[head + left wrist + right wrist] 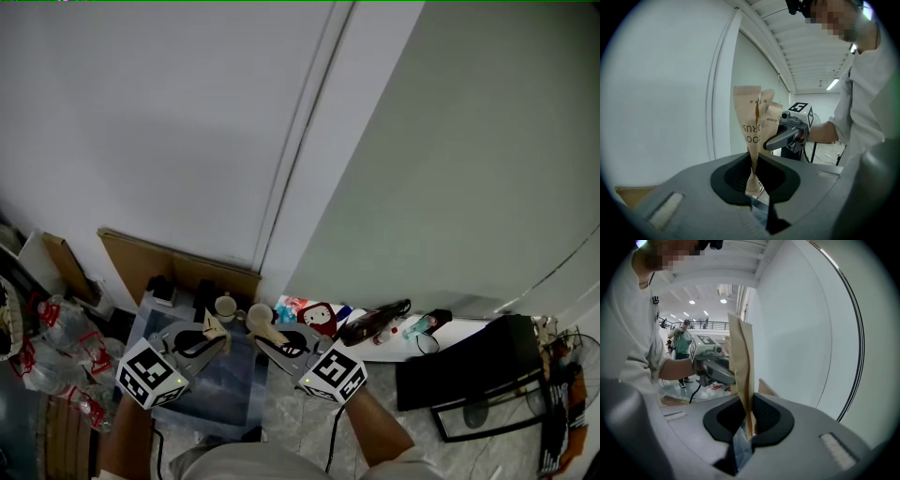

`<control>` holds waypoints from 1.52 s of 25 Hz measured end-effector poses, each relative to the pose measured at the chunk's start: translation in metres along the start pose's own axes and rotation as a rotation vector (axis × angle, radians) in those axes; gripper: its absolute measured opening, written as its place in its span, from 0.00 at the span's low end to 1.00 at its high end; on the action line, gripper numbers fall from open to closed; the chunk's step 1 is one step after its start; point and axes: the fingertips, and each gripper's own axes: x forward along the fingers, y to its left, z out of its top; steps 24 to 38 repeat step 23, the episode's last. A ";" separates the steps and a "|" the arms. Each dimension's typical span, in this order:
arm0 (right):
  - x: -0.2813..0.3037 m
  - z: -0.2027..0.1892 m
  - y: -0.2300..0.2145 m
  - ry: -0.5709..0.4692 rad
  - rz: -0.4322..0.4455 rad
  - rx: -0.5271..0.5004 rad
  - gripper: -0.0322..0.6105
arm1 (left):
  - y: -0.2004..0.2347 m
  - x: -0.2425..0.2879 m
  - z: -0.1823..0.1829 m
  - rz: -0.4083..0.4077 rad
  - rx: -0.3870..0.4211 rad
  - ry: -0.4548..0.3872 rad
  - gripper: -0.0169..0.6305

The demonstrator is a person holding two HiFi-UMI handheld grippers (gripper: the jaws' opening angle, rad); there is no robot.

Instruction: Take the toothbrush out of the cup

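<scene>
Paper toothbrush wrapper (751, 117), printed "BRUS", held upright on my side of the cup (226, 307). My left tongs (752, 176) are clamped on its lower end. My right tongs (746, 420) pinch a second paper strip (740, 357).

left hand-held gripper (220, 339) beside right hand-held gripper (264, 345), paper wrapper (752, 126) between each one's jaws, cup (225, 307) beyond them

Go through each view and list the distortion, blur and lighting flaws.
Head view: soft even light, no hard shadows, floor clutter small and dim. Left gripper view: fisheye circle with black corners, mosaic patch at top, paper wrapper sharp. Right gripper view: same fisheye vignette, mosaic top left, bright ceiling lights behind.
</scene>
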 end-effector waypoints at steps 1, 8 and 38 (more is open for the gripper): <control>0.000 0.000 0.000 0.000 0.001 0.001 0.11 | 0.000 0.000 0.000 -0.001 0.001 -0.001 0.07; -0.003 -0.001 -0.004 0.000 0.000 -0.001 0.11 | 0.001 0.005 0.001 0.004 -0.002 0.001 0.07; -0.007 -0.005 -0.007 0.004 0.001 -0.005 0.11 | 0.001 0.010 -0.001 0.006 -0.015 0.002 0.07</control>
